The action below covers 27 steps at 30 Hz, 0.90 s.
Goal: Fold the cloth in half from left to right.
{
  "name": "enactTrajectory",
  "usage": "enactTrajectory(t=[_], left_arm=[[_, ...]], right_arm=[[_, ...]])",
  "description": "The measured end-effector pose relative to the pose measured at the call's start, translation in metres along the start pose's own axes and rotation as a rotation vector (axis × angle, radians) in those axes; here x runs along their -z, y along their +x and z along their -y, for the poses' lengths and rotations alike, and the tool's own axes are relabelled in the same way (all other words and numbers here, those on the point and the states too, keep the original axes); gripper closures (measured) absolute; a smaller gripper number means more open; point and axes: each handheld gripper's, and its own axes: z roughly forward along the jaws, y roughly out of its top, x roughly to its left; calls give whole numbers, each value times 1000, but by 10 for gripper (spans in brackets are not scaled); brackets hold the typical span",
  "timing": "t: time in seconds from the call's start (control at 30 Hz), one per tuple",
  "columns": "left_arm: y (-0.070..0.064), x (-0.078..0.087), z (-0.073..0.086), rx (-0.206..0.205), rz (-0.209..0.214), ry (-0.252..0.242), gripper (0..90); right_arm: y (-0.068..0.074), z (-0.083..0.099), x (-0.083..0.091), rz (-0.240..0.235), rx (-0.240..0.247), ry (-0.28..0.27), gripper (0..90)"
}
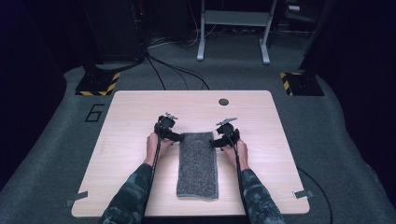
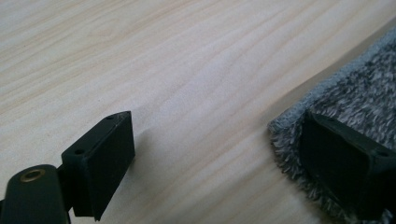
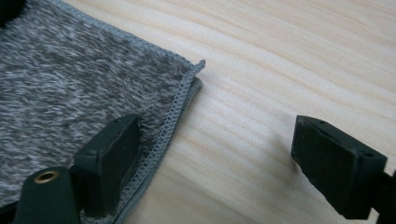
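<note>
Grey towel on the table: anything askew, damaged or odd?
Nothing stands out. The folded grey fuzzy towel lies flat and roughly square to the light wooden table. Its stitched hem looks intact in the right gripper view. The left gripper and right gripper are open, each straddling a far corner.
</note>
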Motion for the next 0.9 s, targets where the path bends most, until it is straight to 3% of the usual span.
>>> enactTrajectory(t=[0.3,0.63,0.73,0.9], left_arm=[[5,12,2,54,70,-16,116],[-1,12,3,71,115,-9,173],[-3,10,4,67,132,-8,213],[-7,9,4,48,131,-11,354]], right_arm=[[-5,-13,11,-79,-40,-58,189],[-5,-23,-5,-121,-57,-22,371],[-7,-24,-7,-129,-55,-20,440],[-4,-26,-11,-137,-40,-10,528]])
